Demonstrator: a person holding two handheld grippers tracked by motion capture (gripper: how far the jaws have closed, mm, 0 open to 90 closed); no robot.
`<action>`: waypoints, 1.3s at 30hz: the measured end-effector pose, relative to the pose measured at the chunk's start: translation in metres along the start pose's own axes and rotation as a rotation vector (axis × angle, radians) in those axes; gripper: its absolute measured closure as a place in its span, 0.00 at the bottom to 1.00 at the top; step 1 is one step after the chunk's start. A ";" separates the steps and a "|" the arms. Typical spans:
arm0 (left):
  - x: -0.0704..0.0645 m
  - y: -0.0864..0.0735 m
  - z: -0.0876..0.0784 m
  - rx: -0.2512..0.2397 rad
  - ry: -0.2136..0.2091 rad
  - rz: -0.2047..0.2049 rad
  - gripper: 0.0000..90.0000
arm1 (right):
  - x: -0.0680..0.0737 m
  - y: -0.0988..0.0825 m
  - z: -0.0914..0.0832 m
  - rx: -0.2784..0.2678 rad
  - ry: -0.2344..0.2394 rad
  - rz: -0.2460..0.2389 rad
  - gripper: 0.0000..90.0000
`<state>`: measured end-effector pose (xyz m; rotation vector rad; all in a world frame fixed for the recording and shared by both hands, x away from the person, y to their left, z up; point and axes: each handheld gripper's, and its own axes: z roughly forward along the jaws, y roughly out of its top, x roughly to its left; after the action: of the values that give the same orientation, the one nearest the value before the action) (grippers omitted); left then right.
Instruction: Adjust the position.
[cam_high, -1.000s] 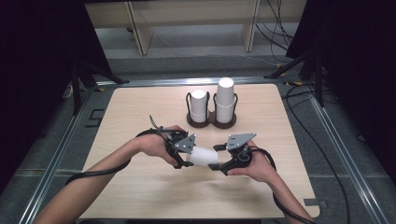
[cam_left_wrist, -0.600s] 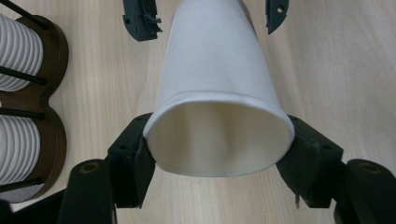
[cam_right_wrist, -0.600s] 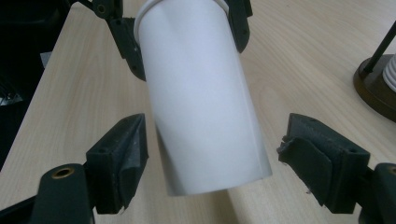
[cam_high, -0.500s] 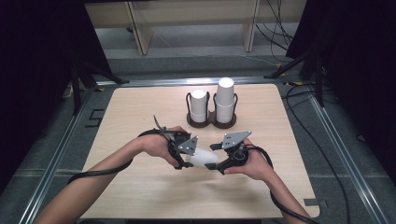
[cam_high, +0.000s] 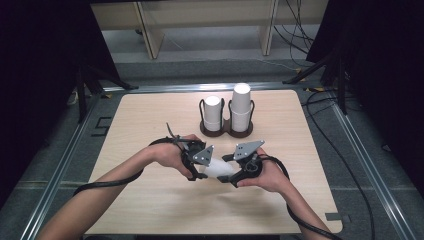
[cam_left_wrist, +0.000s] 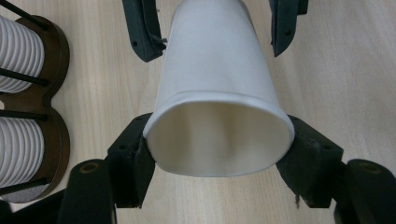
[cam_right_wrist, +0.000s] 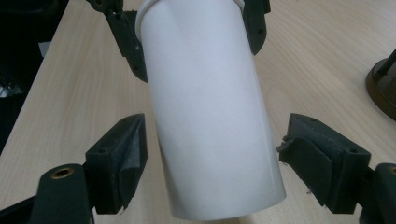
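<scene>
A white paper cup (cam_high: 218, 169) lies level between my two grippers, just above the table. My left gripper (cam_left_wrist: 217, 154) is shut on the cup (cam_left_wrist: 215, 70) at its open rim, one pad pressing on each side. My right gripper (cam_right_wrist: 215, 158) is open around the cup's (cam_right_wrist: 205, 107) closed bottom end, and its pads (cam_right_wrist: 126, 158) stand apart from the wall with a gap on both sides. In the high view the left gripper (cam_high: 201, 167) and the right gripper (cam_high: 232, 172) face each other, with a hand on each.
A dark two-slot rack (cam_high: 227, 132) at the back middle of the wooden table (cam_high: 150, 115) holds two stacks of white cups (cam_high: 241, 105), the right stack taller. The rack (cam_left_wrist: 56, 140) lies to the left in the left gripper view. Cables trail from both grippers.
My right gripper has edged slightly left, toward the left gripper, along the cup. The left gripper and the cup have stayed put.
</scene>
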<state>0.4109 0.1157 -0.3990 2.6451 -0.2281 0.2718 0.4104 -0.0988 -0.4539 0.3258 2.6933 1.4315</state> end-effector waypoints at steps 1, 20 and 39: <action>0.000 0.001 0.000 0.002 0.000 0.001 0.36 | 0.000 0.000 0.001 0.000 0.001 0.008 0.24; -0.002 0.005 0.002 0.020 -0.016 0.016 0.36 | 0.001 0.001 0.010 0.054 0.024 -0.015 0.27; -0.003 0.008 0.002 0.027 -0.022 0.026 0.36 | 0.002 -0.001 0.012 0.070 0.031 -0.026 0.36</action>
<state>0.4072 0.1079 -0.3983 2.6747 -0.2678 0.2558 0.4102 -0.0890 -0.4610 0.2738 2.7668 1.3490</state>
